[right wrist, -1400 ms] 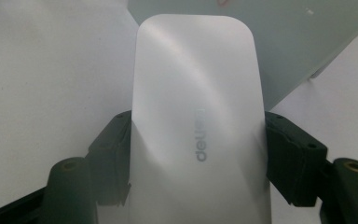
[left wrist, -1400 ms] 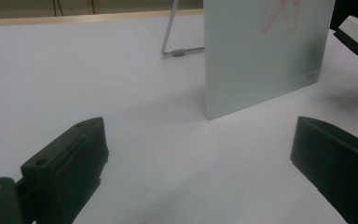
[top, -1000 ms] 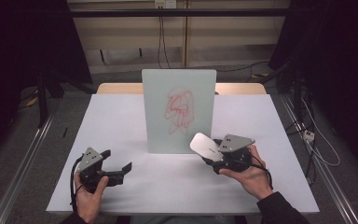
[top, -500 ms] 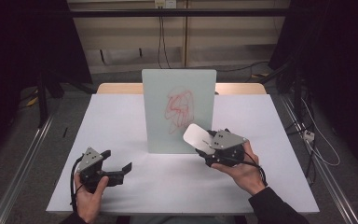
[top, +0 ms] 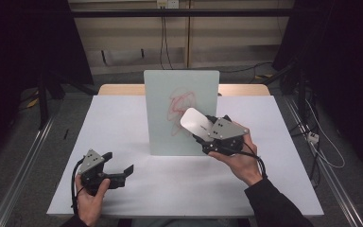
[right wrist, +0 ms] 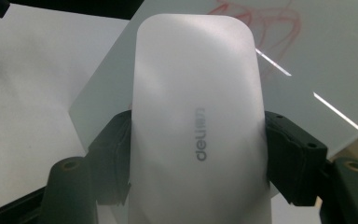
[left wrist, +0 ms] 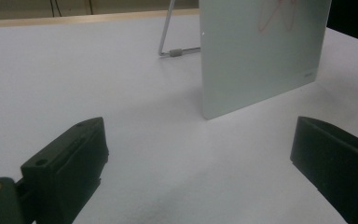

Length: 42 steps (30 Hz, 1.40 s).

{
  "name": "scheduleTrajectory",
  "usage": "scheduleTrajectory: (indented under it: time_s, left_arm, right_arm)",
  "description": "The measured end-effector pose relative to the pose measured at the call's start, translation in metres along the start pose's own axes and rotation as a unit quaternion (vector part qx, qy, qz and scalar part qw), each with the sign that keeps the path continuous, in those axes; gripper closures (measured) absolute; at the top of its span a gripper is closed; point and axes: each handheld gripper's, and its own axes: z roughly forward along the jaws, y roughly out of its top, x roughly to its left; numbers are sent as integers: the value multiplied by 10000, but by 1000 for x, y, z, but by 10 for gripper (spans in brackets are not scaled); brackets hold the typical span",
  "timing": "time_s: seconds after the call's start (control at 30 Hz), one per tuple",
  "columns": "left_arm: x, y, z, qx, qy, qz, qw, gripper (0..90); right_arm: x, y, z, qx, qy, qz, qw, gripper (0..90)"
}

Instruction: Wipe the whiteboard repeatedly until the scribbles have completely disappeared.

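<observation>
White counter [top: 123,118] in the high view carries an upright glass board [top: 179,109] at the centre, where red scribbles [top: 182,101] are not wiped yet, and the right tongs [top: 199,128] hold a white eraser [top: 194,122] just in front of them, so I judge the wiping is only about to begin. Left gripper view: the left tongs [left wrist: 205,163] stand spread wide over the bare counter, holding nothing, with the board at upper right. Right gripper view: the tongs pinch the eraser [right wrist: 198,116] by both sides, red marks above it.
</observation>
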Motion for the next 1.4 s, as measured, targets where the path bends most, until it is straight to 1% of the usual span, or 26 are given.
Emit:
scheduleTrajectory:
  time_s: [0.03, 0.07, 0.13, 0.23, 0.27, 0.33, 0.37, 0.5, 0.53, 0.67, 0.7, 0.73, 0.77, 0.8, 0.87, 0.9, 0.93, 1.03, 1.1, 1.13, 1.23, 1.37, 1.4]
  left_arm:
    - [0, 0, 0, -4, -6, -5, 10000, 37]
    - [0, 0, 0, -5, 0, 0, 10000, 38]
    - [0, 0, 0, 2, -9, -5, 10000, 37]
    - [0, 0, 0, 0, -6, 4, 10000, 38]
    - [0, 0, 0, 14, 2, 7, 10000, 38]
    - [0, 0, 0, 16, 6, 9, 10000, 37]
    - [0, 0, 0, 19, -1, 4, 10000, 38]
    - [0, 0, 0, 13, -7, 14, 10000, 37]
    - [0, 0, 0, 15, -3, 12, 10000, 37]
    - [0, 0, 0, 2, -14, 11, 10000, 37]
    - [0, 0, 0, 1, -20, 8, 10000, 37]
    - [0, 0, 0, 1, -20, 8, 10000, 37]
    - [0, 0, 0, 3, -28, 16, 10000, 38]
    - [0, 0, 0, 13, -23, 19, 10000, 38]
    - [-1, 0, 0, 10, -29, 33, 10000, 37]
    - [-1, 0, 0, 12, -32, 33, 10000, 37]
    - [0, 0, 0, 14, -29, 28, 10000, 37]
    - [0, 0, 0, 4, -20, 15, 10000, 37]
    - [0, 0, 0, 10, -30, 32, 10000, 38]
    - [0, 0, 0, 4, -26, 29, 10000, 38]
    - [0, 0, -1, -4, -18, 44, 10000, 37]
    - [0, 0, 0, 13, -26, 39, 10000, 38]
    - [0, 0, 0, 11, -26, 38, 10000, 38]
  right_arm:
    - [0, 0, 0, 0, 0, 0, 10000, 314]
    - [-4, 6, 0, -85, -98, -68, 9999, 314]
    - [-7, 10, 0, -120, -198, -141, 9996, 313]
    - [-11, 14, 1, -145, -261, -153, 9994, 314]
    - [-15, 17, 4, -163, -328, -181, 9992, 313]
    - [-18, 21, 6, -168, -380, -211, 9989, 313]
    - [-19, 23, 9, -152, -420, -266, 9986, 314]
    - [-23, 31, 15, -166, -481, -339, 9981, 313]
    - [-24, 34, 17, -151, -514, -400, 9978, 313]
    - [-27, 39, 22, -163, -593, -441, 9971, 313]
    - [-29, 42, 25, -202, -620, -449, 9969, 313]
    - [-29, 42, 25, -202, -620, -449, 9969, 313]
    - [-30, 44, 28, -285, -649, -450, 9965, 313]
    - [-30, 44, 28, -285, -649, -450, 9965, 313]
    - [-30, 46, 33, -271, -754, -526, 9954, 313]
    - [-30, 46, 33, -271, -754, -526, 9954, 313]
    - [-31, 46, 37, -219, -829, -576, 9947, 313]
    - [-30, 47, 40, -207, -877, -594, 9942, 313]
    - [-28, 48, 41, -165, -939, -684, 9931, 313]
    - [-28, 48, 41, -165, -939, -684, 9931, 313]
    - [-24, 48, 43, -55, -1063, -811, 9910, 314]
    - [-21, 48, 44, -13, -1064, -835, 9908, 314]
    - [-17, 47, 46, 47, -1029, -891, 9907, 314]
